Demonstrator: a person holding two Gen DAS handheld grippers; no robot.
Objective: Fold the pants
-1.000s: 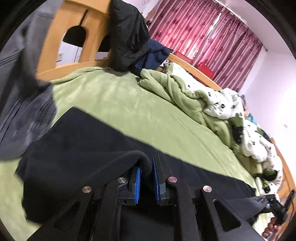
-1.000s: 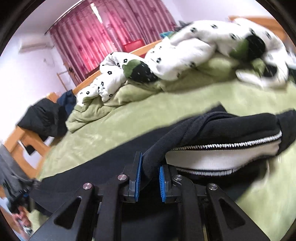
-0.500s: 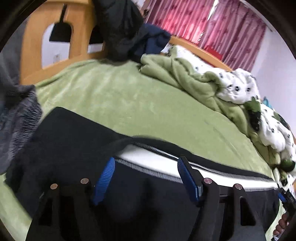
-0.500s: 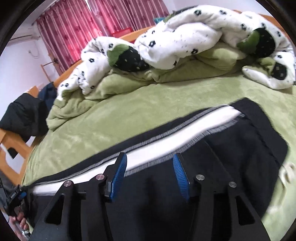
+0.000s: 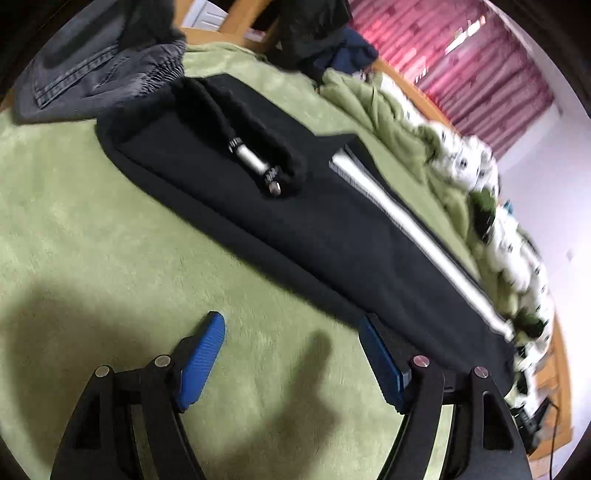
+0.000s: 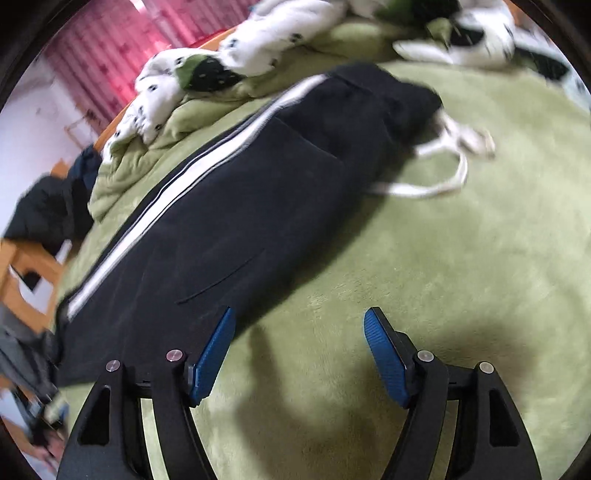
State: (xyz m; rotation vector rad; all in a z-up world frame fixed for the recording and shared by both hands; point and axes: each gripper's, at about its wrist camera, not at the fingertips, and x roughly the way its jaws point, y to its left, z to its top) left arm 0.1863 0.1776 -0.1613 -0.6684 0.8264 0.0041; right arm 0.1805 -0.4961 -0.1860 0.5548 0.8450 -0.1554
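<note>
Black pants with a white side stripe lie flat, folded lengthwise, on the green bed cover. A rolled cuff sits on top near the far end. In the right wrist view the pants stretch from left to the waistband, with white drawstrings trailing on the cover. My left gripper is open and empty, above the cover at the pants' near edge. My right gripper is open and empty, beside the pants' near edge.
A grey denim garment lies at the pants' far left end. A bunched green and white spotted duvet lies along the far side. Dark clothes hang on the wooden bed frame. Red curtains are behind.
Both grippers opened and let go of the pants, then pulled back and up. The pants now lie flat on the cover, folded lengthwise.
</note>
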